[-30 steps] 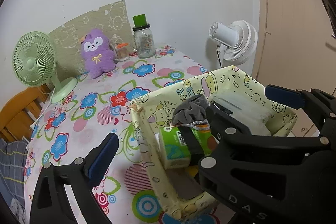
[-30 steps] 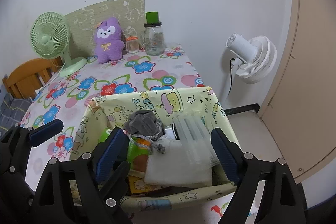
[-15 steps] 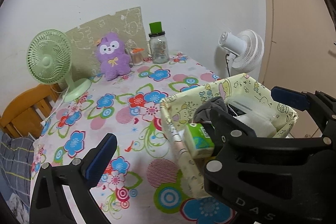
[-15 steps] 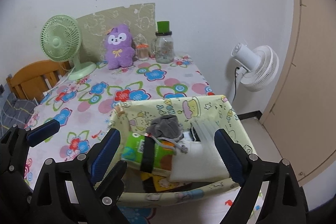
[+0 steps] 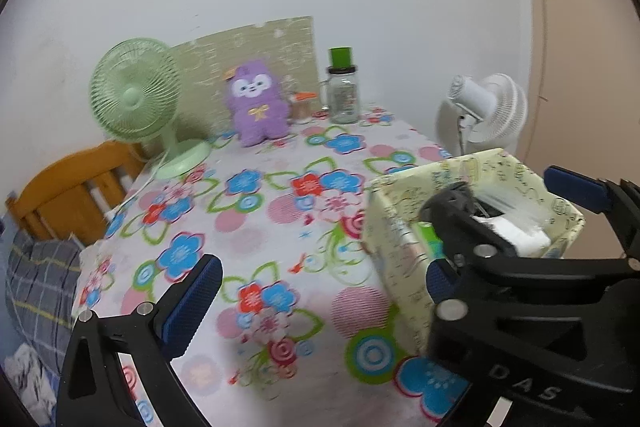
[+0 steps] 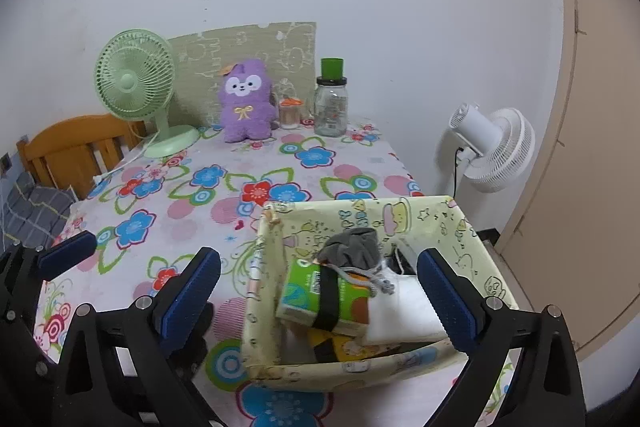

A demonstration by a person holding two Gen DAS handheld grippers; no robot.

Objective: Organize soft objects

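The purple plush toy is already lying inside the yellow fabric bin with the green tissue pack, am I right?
Not quite. The purple plush toy stands at the back of the table against the wall, beside the green fan. The green tissue pack does sit in the yellow fabric bin. The right wrist view shows it.

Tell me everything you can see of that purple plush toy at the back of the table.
The purple plush toy looks fuzzy and soft, with a white face patch, dark eyes, a small yellow bow on its chest and an orange bit by one ear. It sits upright on the flowered tablecloth at the far edge, in front of a green patterned board. The green desk fan stands to its left, a small orange-lidded jar close on its right. No hand-held gripper is near it.
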